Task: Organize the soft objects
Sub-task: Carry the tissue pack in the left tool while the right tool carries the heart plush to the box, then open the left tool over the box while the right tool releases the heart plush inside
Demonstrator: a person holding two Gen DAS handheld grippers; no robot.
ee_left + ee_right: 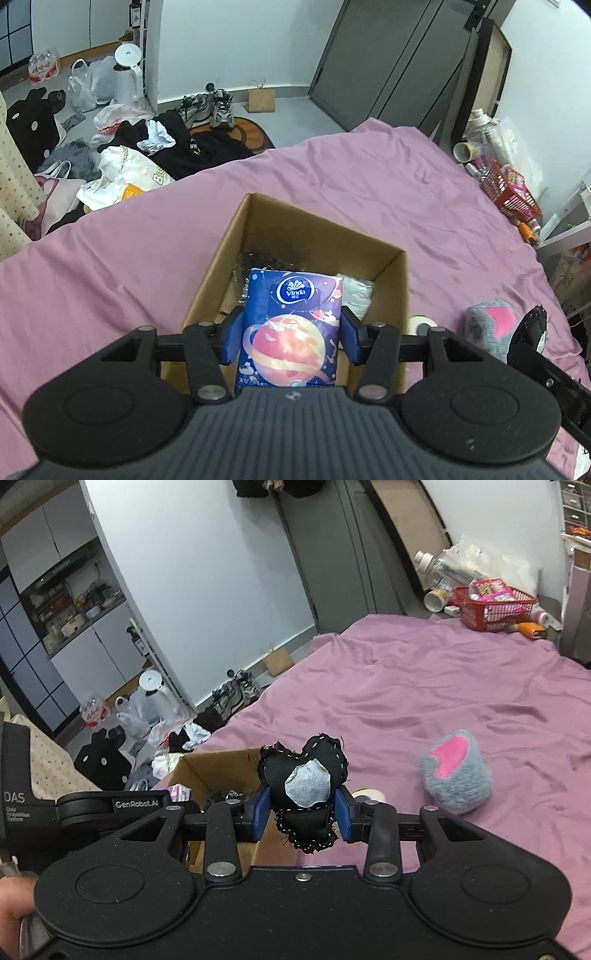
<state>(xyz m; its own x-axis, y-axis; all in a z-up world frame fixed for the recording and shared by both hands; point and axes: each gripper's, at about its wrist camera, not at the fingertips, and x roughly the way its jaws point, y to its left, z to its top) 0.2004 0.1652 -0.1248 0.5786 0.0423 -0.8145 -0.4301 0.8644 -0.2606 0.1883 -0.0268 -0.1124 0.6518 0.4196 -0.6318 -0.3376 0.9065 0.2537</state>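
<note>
My left gripper (pixel 291 338) jaws pinching a tissue pack (pixel 291 325) above the cardboard box (pixel 391 291), my right gripper (pixel 301 812) jaws pinching a black stitched plush (pixel 304 771), grey-pink plush (pixel 458 775) right on the bed (pixel 424 686)

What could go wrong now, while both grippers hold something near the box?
The left gripper holds the tissue pack over the cardboard box; released tilted, it might catch on the rim. The right gripper holds the black stitched toy beside the box, close to the left tool, so the two could collide.

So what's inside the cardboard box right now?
In the cardboard box: a dark crinkled item and a silvery packet. The tissue pack held by the left gripper hides the rest.
</note>
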